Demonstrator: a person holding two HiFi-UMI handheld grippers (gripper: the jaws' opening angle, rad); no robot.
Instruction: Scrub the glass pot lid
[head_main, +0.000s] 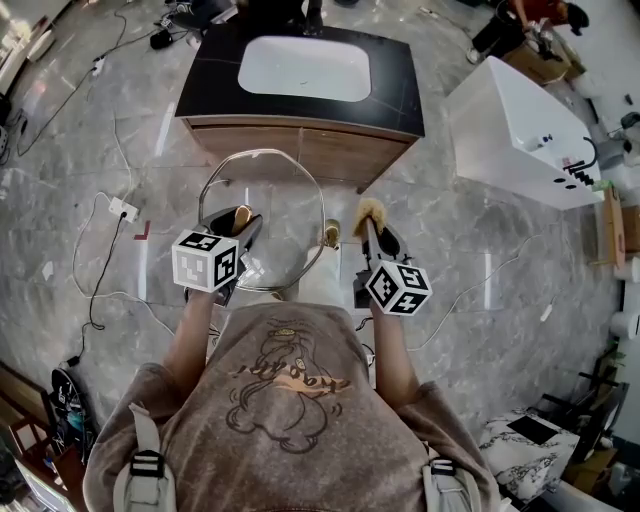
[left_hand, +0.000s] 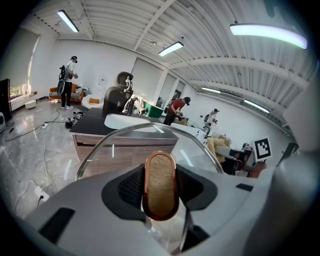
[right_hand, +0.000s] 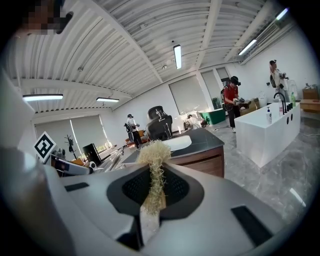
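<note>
Step in hand: set-up for scrubbing, no contact yet.

- Left gripper (head_main: 236, 226): jaws clamped on the cork-topped knob (left_hand: 160, 184) of the glass pot lid (head_main: 272, 200). The lid is held in the air in front of the person, tilted up, rim towards the vanity (head_main: 214, 72).
- Right gripper (head_main: 376, 234): jaws pinched narrow on a straw-coloured fibre scrubber (head_main: 369, 210), tuft sticking out past the tips. The scrubber is just beside the lid's right rim, apart from it.

Next move (judgement): bring the tuft across onto the glass and rub, with the left grip holding firm so the lid does not swing on its knob.

Room: open floor on both sides. The vanity edge with its sink (head_main: 305, 68) is near ahead, a white tub (head_main: 515, 130) stands off to the right, and cables (head_main: 97, 250) lie on the floor to the left.
</note>
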